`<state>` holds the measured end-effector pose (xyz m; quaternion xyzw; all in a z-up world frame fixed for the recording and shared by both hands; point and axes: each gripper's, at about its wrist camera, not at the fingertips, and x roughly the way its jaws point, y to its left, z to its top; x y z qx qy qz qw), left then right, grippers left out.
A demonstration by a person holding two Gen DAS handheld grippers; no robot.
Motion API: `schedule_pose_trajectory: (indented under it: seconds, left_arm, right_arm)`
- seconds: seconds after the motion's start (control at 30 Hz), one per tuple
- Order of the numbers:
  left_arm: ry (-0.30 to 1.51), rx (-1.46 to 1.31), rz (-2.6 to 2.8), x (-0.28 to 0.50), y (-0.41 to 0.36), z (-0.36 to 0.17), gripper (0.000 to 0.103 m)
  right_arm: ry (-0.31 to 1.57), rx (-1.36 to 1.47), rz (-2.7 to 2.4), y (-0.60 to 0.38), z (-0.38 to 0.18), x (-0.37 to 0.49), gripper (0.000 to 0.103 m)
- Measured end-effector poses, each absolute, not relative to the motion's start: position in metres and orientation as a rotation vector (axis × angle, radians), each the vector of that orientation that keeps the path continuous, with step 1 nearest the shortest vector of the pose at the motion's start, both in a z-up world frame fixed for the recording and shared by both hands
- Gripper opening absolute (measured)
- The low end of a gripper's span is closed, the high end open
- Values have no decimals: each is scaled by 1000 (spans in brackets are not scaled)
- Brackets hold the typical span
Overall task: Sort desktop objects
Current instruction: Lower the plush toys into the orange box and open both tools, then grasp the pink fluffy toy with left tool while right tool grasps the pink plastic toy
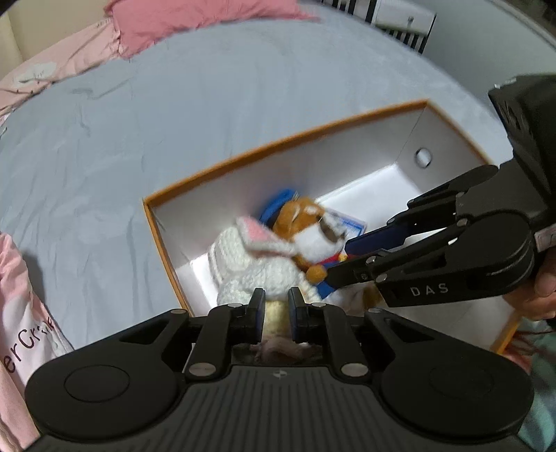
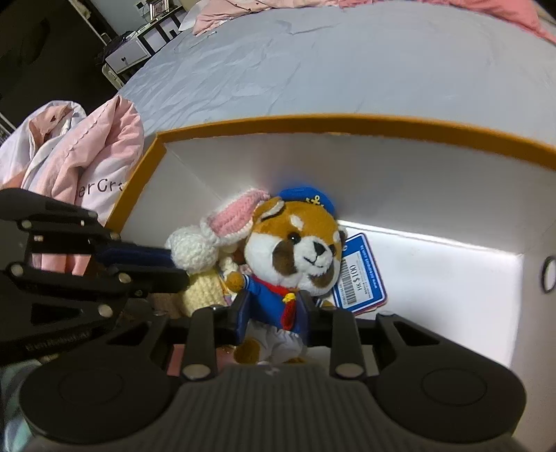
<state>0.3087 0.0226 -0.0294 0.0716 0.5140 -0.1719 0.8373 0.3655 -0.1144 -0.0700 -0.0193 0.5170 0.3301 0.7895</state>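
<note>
An orange-rimmed box with white walls (image 1: 278, 139) (image 2: 312, 125) lies on a grey bedsheet. My left gripper (image 1: 276, 306) is shut on a white crocheted rabbit (image 1: 243, 264) with pink ears, held over the box; the rabbit also shows in the right wrist view (image 2: 194, 253). My right gripper (image 2: 272, 316) is shut on a brown sailor dog plush (image 2: 295, 243) in a blue jacket and cap, beside the rabbit. The dog (image 1: 305, 222) shows in the left wrist view with the right gripper (image 1: 340, 257) around it. A blue price tag (image 2: 361, 278) hangs off the dog.
Pink bedding and a white bag with lettering (image 2: 87, 167) lie left of the box. A pink pillow (image 1: 173, 24) sits at the far side of the bed. Furniture (image 2: 128, 55) stands beyond the bed's edge. The box's right half (image 2: 451, 278) shows bare white floor.
</note>
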Motion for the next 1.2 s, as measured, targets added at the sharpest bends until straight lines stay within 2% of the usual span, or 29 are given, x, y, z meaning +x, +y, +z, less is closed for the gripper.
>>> schedule_pose_trajectory:
  seconds: [0.27,0.47,0.77,0.83,0.9,1.2]
  left_arm:
    - [884,65,-397,246,16,38,15]
    - [817,5,-444,178,0,60,24]
    - [882,-144,-470,125,-26,20,34]
    - [897,-150,-479,121,-37,4,40]
    - [900,-135,-456,119,-46,-9,53]
    - [977,-138,-379,129,-79,-60,58]
  right_arm:
    - [885,-114,684,-140,-1,303,34]
    - [764,-60,628,-181,32,230,36]
    - [790,59,399,-242,8,152,36]
    - [839,67,329,-252,-9,145,36]
    - [888,86,271,-260,-24,138,36]
    - [1087,249,175,-280,-62,135,36]
